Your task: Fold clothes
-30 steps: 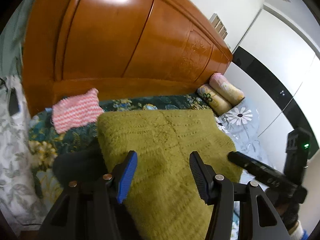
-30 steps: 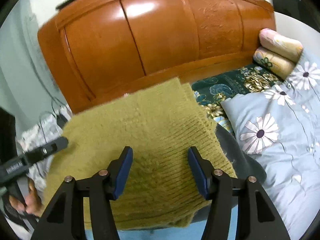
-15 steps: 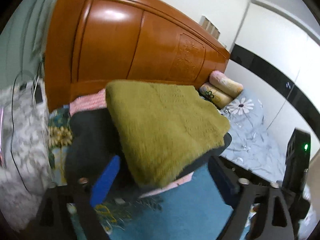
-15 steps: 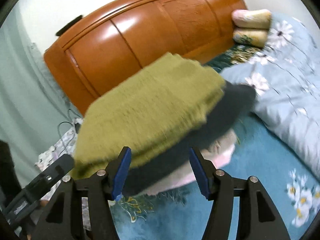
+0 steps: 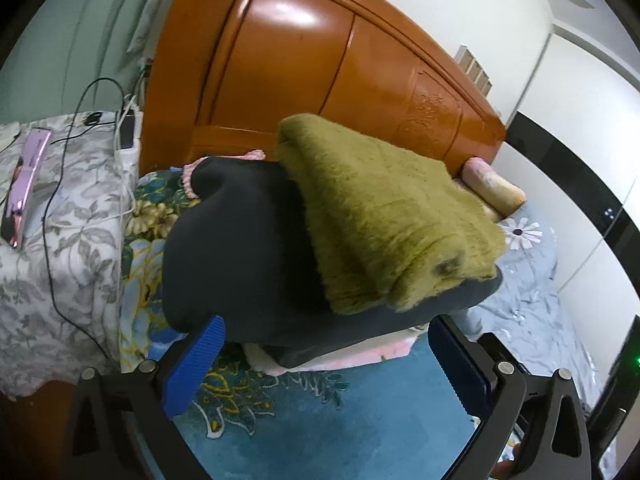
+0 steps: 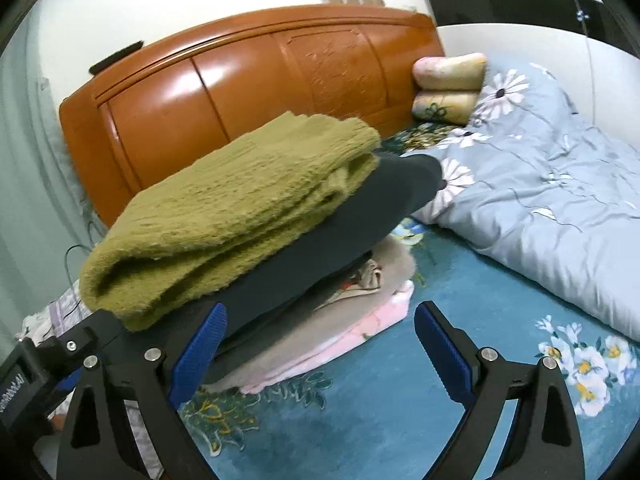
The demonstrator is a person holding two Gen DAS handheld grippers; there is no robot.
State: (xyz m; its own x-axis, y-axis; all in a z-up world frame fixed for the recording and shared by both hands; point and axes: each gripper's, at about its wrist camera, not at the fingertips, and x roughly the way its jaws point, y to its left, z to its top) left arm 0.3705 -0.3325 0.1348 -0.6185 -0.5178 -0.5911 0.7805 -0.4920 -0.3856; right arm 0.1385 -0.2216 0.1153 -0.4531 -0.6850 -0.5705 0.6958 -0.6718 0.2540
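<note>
Left wrist: my left gripper (image 5: 326,354) spread wide, empty. Folded olive sweater (image 5: 384,216) tops the dark garment (image 5: 240,256) on the bed stack.

Right wrist: right gripper (image 6: 320,344) wide, empty. Pink folded layers (image 6: 352,332) underneath. Folding looks done; nothing unfolded visible.

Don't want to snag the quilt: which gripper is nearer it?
Right. The right gripper sits on the quilt side of the clothes stack; the left gripper is across the stack, by the nightstand.

A home bedroom; wooden headboard (image 6: 256,80), floral quilt (image 6: 540,208), stacked pillows (image 6: 448,84), cloth-covered nightstand (image 5: 80,216).
</note>
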